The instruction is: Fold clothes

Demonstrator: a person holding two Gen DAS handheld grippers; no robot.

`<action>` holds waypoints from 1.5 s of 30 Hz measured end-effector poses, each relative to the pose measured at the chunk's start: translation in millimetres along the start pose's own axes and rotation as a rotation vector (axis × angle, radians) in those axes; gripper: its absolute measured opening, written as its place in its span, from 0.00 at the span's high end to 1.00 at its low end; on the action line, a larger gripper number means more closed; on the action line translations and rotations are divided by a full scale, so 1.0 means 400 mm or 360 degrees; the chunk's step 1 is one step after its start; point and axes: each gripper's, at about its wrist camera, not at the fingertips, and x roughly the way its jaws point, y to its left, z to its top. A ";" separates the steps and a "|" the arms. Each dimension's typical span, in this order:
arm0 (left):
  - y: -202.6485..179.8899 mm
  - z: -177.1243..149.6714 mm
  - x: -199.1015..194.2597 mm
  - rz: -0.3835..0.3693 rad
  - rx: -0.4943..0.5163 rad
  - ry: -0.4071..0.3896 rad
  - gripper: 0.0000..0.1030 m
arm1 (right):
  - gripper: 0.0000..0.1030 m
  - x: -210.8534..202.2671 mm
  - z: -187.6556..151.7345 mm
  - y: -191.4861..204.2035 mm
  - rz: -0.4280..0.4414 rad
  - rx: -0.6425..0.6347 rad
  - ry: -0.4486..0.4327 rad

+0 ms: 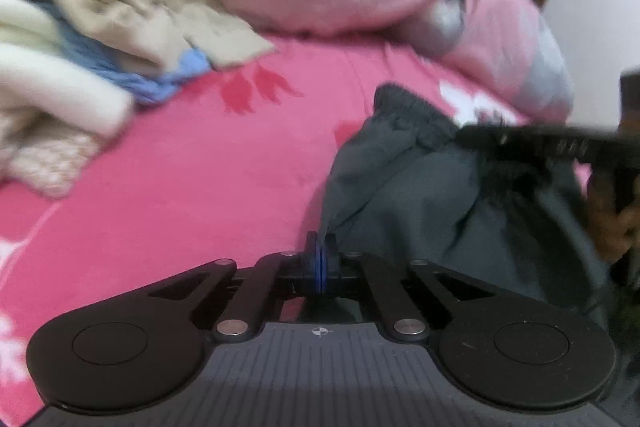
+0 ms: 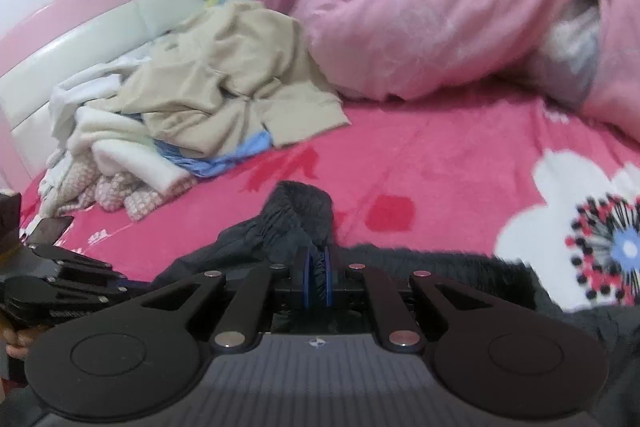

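Note:
A dark grey garment with an elastic waistband hangs bunched above the pink bed sheet. My left gripper is shut on a thin edge of its fabric. In the left wrist view my right gripper reaches in from the right and pinches the waistband. In the right wrist view my right gripper is shut on gathered waistband fabric of the grey garment. My left gripper shows at the lower left there, its jaws hidden.
A heap of unfolded clothes, beige, white and blue, lies at the back left by the headboard. A crumpled pink duvet fills the back of the bed. A large flower print marks the sheet at right.

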 end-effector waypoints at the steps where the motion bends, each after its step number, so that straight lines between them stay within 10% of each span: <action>1: 0.015 -0.003 -0.021 -0.0006 -0.0069 0.0001 1.00 | 0.93 0.002 0.002 0.012 0.0009 -0.0038 -0.0012; 12: 0.085 -0.075 -0.060 0.0107 -0.0335 0.0114 1.00 | 0.90 0.180 -0.040 0.131 -0.0237 -0.0465 0.0190; 23: 0.108 -0.112 -0.104 0.0118 -0.0435 -0.0012 1.00 | 0.79 0.152 0.071 0.068 0.0027 -0.0063 0.0262; 31: 0.136 -0.140 -0.146 0.0148 -0.0462 -0.0062 1.00 | 0.77 0.294 0.082 0.042 0.0024 0.0201 0.0596; 41: 0.134 -0.144 -0.132 0.0138 -0.0434 -0.0081 1.00 | 0.76 0.296 0.087 -0.083 0.0196 0.0799 0.0348; 45: 0.140 -0.150 -0.131 0.0112 -0.0459 -0.0094 1.00 | 0.76 0.231 0.152 -0.054 0.0169 0.0691 0.0307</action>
